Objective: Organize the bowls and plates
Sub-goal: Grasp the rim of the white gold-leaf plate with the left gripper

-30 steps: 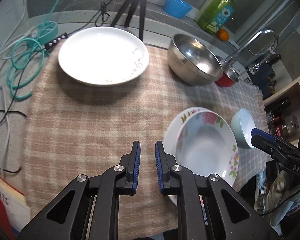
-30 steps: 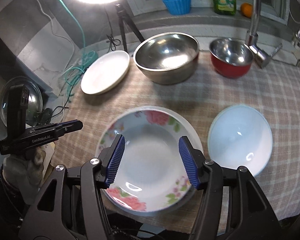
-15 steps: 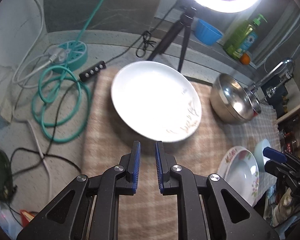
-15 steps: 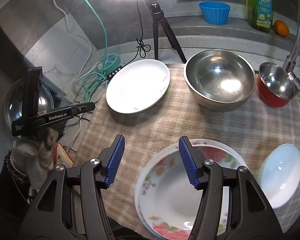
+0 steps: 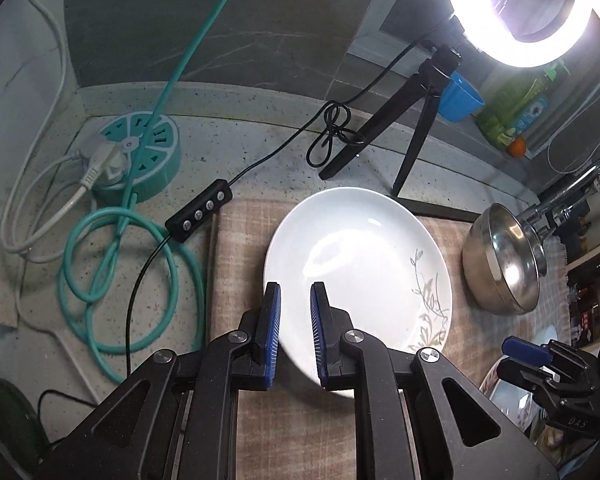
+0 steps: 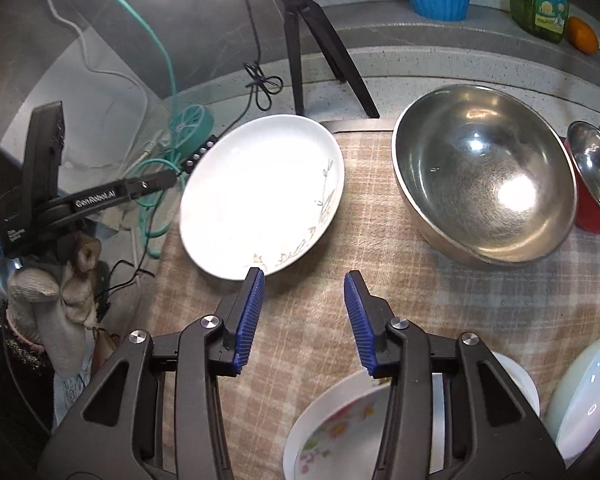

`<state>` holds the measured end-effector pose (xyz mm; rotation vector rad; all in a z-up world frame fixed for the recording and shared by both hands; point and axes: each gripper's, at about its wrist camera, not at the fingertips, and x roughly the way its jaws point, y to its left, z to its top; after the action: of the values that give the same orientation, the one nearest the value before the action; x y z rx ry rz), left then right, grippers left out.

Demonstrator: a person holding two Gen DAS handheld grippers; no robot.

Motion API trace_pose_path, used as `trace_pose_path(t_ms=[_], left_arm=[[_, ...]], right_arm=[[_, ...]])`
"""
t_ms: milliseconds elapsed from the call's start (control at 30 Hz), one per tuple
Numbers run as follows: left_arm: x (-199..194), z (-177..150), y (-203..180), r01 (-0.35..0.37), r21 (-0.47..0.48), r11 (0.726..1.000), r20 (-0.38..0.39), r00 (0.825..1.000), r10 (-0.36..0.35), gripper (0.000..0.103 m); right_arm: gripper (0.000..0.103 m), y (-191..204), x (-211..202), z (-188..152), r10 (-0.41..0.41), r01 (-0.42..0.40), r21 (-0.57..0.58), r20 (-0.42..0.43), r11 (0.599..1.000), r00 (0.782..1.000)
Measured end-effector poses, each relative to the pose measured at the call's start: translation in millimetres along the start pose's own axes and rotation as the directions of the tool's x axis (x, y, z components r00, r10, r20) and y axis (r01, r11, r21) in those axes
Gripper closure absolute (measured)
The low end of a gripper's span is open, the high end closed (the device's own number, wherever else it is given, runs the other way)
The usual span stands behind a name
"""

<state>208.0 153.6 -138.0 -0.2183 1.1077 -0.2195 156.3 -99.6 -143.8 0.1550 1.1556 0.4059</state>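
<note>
Glossy white plate [image 5: 364, 264], shiny metal bowl [image 6: 484, 172], woven cloth [image 6: 380, 288].

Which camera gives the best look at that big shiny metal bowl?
The right wrist view: the steel bowl shows whole, its inside open to the camera. The left wrist view catches it only small and warped at the right edge.

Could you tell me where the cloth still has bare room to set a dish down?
The widest bare patch of cloth lies between the white plate, the steel bowl and the flowered plate. It is crowded along the right by the red bowl and pale bowl.
</note>
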Motion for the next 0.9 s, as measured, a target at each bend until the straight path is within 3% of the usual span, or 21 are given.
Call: trace_pose_path(t_ms=[300, 900], left_arm=[[27.4, 20.0, 1.5, -0.040, 0.046, 0.998, -0.035, 0.999, 0.042, 0.087], [47.5, 27.1, 4.7, -0.051, 0.036, 0.998, -0.077, 0.996, 0.053, 0.087]], right_arm=[[0.064, -6.6, 35.6, 21.2, -0.057, 0.056, -0.010, -0.068, 0.998, 0.996], [0.073, -6.0, 58.6, 31.6, -0.036, 0.029, -0.052, -0.138, 0.998, 0.990]])
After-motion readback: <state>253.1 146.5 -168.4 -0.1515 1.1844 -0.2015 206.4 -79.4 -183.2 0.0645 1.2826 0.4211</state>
